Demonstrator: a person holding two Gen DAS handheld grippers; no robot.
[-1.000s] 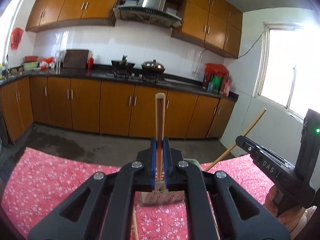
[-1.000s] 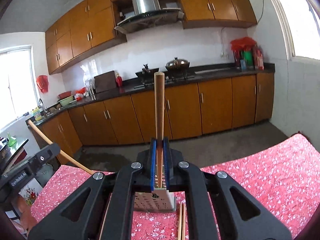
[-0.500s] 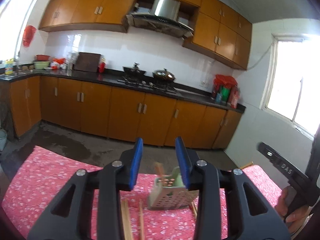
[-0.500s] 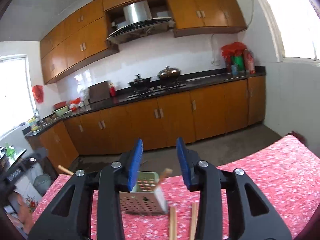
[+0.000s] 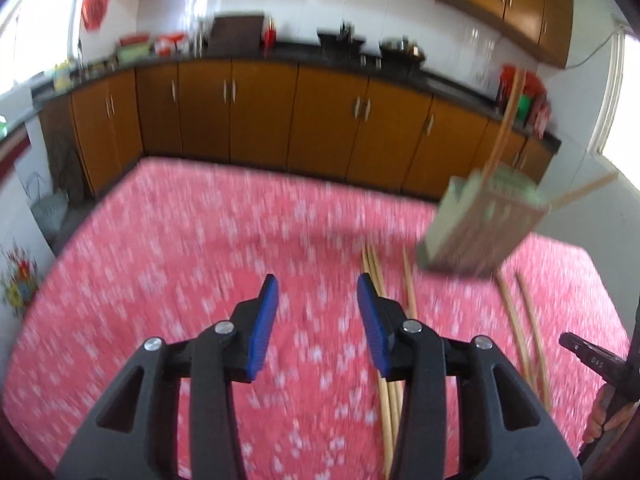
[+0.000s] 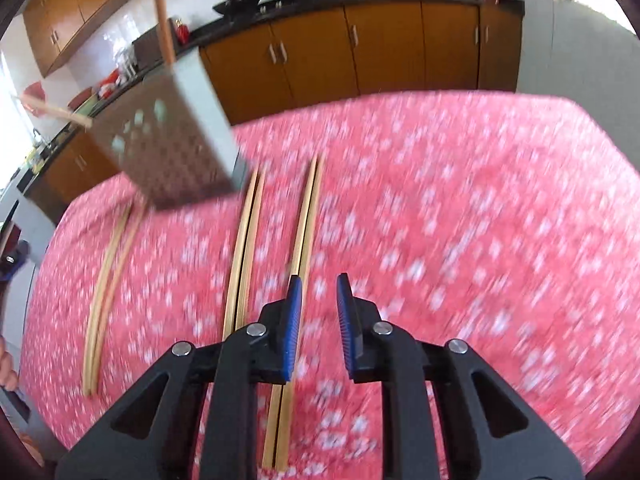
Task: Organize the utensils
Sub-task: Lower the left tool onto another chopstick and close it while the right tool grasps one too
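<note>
Both claws, left [image 5: 316,300] and right [image 6: 318,300], are hanging open and empty over the pink-clothed bench [image 6: 480,200]. Thin, stiff, light chopsticks [image 6: 304,220] are lying mid-bench beside the holder [image 6: 168,140]; pinching mid-length looks safest, since they could roll.

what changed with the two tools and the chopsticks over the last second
A second ago each tool was shut on one upright chopstick above the holder. Both let go, and two chopsticks now stand in the holder. The left tool and right tool are open and empty, tipped down toward the chopsticks lying on the tablecloth. The holder and the loose pairs stayed on the table.
</note>
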